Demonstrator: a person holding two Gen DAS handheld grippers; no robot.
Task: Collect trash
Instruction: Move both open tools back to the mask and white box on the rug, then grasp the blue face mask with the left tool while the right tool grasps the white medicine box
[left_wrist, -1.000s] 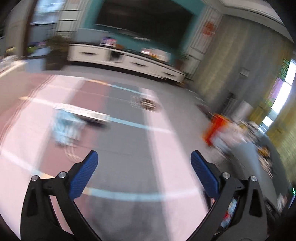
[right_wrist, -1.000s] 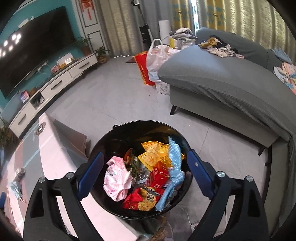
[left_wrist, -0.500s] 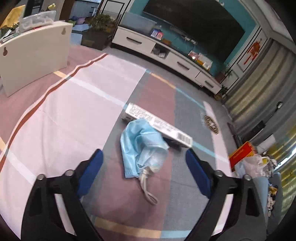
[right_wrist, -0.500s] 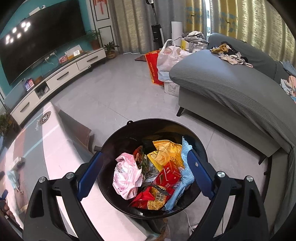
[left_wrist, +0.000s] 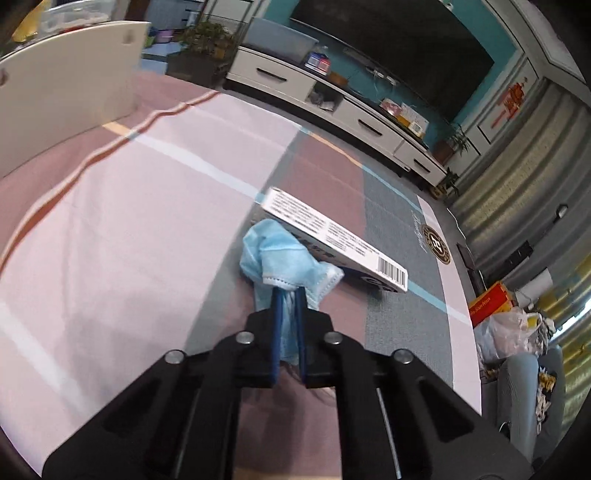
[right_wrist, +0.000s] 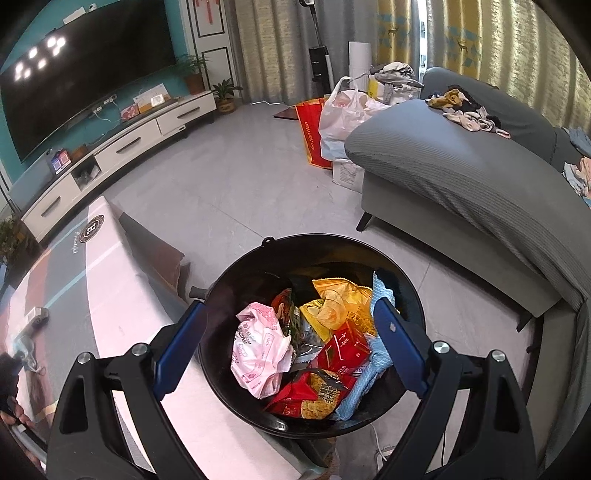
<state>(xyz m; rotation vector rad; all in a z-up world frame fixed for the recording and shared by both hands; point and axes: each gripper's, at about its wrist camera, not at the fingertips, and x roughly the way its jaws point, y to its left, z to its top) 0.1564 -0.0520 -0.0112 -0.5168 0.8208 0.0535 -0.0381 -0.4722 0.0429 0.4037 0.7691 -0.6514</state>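
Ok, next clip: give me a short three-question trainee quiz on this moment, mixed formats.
1. True or false: the left gripper is shut on the blue face mask.
2. Multiple choice: the long white box with a barcode lies A) inside the black trash bin, B) on the striped tablecloth right behind the mask, C) on the grey sofa.
3. Fill in: the right gripper hangs above the bin with its jaws ____.

Key
1. True; its jaws have just been closing and now pinch the mask between them.
2. B.
3. Open, holding nothing; the bin already holds snack wrappers.
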